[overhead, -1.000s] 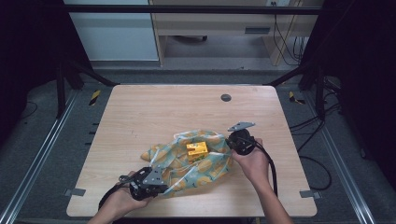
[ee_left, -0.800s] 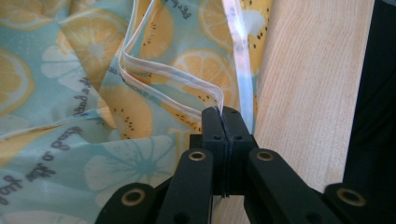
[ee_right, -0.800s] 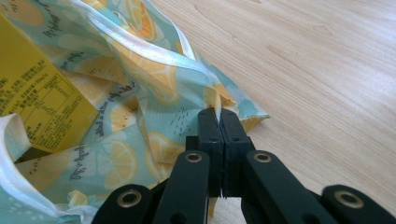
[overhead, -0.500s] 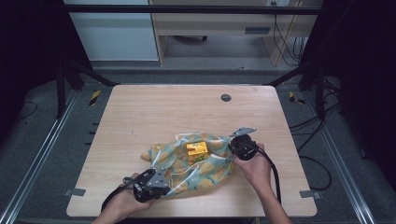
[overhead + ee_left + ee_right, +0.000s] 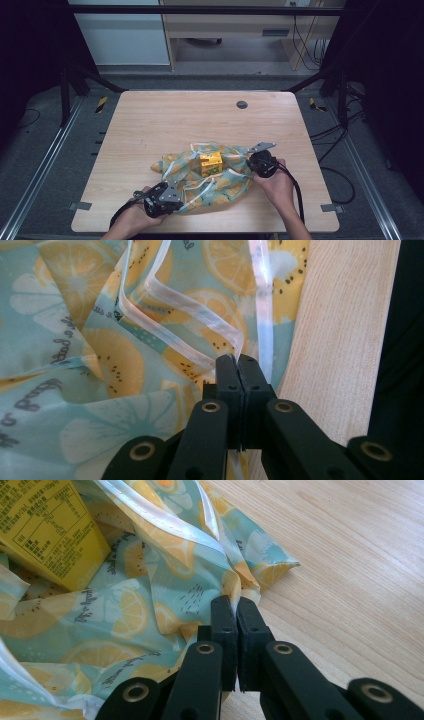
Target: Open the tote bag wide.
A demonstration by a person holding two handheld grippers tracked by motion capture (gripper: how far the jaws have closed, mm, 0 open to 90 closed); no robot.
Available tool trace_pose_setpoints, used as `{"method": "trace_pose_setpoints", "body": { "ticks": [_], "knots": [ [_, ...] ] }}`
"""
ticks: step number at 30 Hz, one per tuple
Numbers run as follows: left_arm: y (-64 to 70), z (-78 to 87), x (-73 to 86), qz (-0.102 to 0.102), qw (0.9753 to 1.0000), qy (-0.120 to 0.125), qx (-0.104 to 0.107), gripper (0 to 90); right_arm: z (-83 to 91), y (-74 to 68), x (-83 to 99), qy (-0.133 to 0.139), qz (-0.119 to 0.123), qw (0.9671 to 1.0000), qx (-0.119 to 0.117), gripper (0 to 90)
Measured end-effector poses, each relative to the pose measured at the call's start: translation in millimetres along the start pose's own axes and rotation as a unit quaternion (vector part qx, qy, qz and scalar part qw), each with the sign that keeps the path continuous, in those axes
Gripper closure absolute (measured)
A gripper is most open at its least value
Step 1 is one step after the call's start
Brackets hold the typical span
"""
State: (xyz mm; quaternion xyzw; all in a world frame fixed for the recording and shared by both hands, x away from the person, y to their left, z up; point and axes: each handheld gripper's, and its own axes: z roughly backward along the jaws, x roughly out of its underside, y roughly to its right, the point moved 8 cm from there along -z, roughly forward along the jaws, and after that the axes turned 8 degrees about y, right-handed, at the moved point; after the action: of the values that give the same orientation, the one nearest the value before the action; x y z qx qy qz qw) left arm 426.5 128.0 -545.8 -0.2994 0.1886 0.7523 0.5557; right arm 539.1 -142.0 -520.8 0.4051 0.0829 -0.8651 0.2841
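Observation:
A cloth bag [image 5: 220, 182] printed with lemon slices on pale blue lies crumpled on the near half of the wooden table [image 5: 175, 120]. A yellow carton [image 5: 210, 162] sits in its open top; its label panel [image 5: 47, 527] fills the upper left of the right gripper view. My left gripper [image 5: 176, 195] is at the bag's near left edge, its jaws pressed together on the white trim [image 5: 200, 315] of the bag [image 5: 75, 370]. My right gripper [image 5: 254, 164] is at the bag's right edge, shut on a fold of the cloth [image 5: 165, 605].
A small dark round cap [image 5: 242, 104] lies near the table's far edge. Bare wood [image 5: 360, 580] stretches beyond the bag to the right and far side. The table's near edge [image 5: 200, 231] runs just behind both hands. Cables trail off the right side.
The right gripper has drawn the bag's right edge toward the near right, and the left gripper has pulled its edge toward the near side. The bag's mouth has spread wider around the carton.

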Motion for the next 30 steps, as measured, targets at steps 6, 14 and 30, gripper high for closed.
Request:
{"method": "trace_pose_setpoints", "body": {
  "ticks": [6,14,30],
  "knots": [
    [-0.3,0.9,1.0,0.000,1.0000,0.001,-0.001,89.5,-7.0,2.2,1.9,-0.005,-0.012,0.9999,-0.005,85.8],
    [-1.1,4.3,-0.3,0.003,0.9999,0.013,-0.007,83.7,0.4,-0.4,-4.7,0.010,-0.018,0.9998,-0.002,68.3],
    [-22.3,51.2,-37.2,0.007,0.9960,0.074,-0.049,35.5,64.3,-24.5,-39.7,0.091,0.004,0.9958,0.003,35.6]
  ]
}}
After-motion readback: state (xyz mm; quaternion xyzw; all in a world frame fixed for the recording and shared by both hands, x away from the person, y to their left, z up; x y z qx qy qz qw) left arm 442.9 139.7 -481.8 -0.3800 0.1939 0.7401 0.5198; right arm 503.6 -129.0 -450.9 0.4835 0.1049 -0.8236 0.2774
